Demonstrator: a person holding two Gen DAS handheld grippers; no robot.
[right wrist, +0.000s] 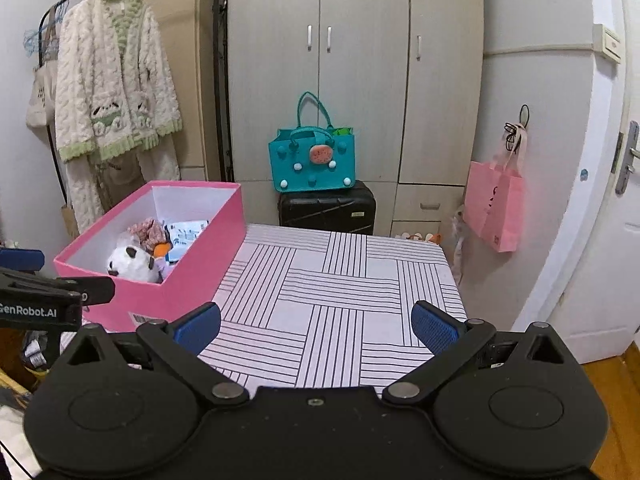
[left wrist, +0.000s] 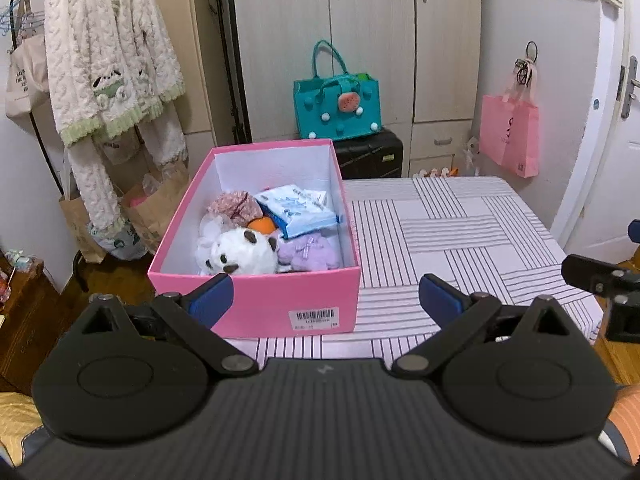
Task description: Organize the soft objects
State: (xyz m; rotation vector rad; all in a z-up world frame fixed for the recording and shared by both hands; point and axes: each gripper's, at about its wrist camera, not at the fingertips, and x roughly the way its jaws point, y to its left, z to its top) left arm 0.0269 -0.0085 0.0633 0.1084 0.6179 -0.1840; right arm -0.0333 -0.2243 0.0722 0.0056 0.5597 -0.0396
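A pink box stands on the left part of the striped table. Inside lie a white panda plush, a purple plush, a pink fluffy item, an orange ball and a blue-white packet. My left gripper is open and empty just in front of the box's near wall. My right gripper is open and empty over the table, right of the box. The panda also shows in the right wrist view. The left gripper's body shows at that view's left edge.
A teal felt bag sits on a black suitcase behind the table, before a wardrobe. A fluffy robe hangs on a rack at left, with paper bags below. A pink bag hangs on the right wall by the door.
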